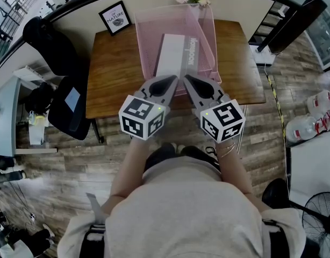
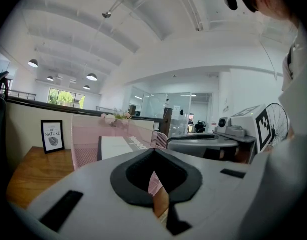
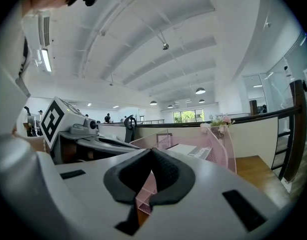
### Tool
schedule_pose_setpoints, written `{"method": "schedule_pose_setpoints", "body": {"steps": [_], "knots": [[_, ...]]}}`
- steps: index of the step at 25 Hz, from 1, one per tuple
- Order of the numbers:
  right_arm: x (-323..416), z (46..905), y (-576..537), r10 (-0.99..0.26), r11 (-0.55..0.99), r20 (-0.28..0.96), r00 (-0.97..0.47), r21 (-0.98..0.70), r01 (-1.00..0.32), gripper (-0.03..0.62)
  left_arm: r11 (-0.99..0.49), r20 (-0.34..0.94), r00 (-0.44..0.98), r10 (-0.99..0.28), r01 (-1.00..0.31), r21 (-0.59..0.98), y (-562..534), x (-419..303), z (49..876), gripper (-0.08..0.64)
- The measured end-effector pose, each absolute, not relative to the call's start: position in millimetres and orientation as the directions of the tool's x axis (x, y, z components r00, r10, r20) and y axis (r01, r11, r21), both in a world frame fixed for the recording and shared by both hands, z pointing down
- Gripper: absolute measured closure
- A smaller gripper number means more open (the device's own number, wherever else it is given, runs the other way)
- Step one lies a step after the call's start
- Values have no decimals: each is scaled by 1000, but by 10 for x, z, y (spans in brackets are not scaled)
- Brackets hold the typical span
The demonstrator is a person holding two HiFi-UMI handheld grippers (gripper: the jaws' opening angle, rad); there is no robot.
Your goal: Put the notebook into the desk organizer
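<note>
Head view: the white rectangular notebook (image 1: 173, 55) lies flat inside the pink mesh desk organizer (image 1: 146, 42) on the brown wooden desk (image 1: 111, 74). The left gripper (image 1: 174, 79) and right gripper (image 1: 187, 79) hover side by side at the organizer's near end, both jaws clenched on nothing.

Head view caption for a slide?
Notebook lies in pink desk organizer on wooden desk; left gripper and right gripper shut before it.
</note>
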State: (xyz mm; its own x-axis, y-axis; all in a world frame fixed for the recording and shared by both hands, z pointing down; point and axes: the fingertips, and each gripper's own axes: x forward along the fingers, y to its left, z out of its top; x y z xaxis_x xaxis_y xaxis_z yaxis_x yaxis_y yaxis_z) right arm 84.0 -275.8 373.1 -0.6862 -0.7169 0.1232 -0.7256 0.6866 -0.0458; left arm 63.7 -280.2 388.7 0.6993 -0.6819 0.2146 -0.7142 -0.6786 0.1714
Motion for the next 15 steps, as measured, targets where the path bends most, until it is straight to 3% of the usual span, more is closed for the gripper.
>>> {"method": "schedule_pose_setpoints", "body": {"steps": [15], "knots": [[877, 3710, -2716, -729, 674, 96, -678, -74, -735, 581, -678, 202, 708, -677, -706, 204, -2771, 659, 3897, 548]]}}
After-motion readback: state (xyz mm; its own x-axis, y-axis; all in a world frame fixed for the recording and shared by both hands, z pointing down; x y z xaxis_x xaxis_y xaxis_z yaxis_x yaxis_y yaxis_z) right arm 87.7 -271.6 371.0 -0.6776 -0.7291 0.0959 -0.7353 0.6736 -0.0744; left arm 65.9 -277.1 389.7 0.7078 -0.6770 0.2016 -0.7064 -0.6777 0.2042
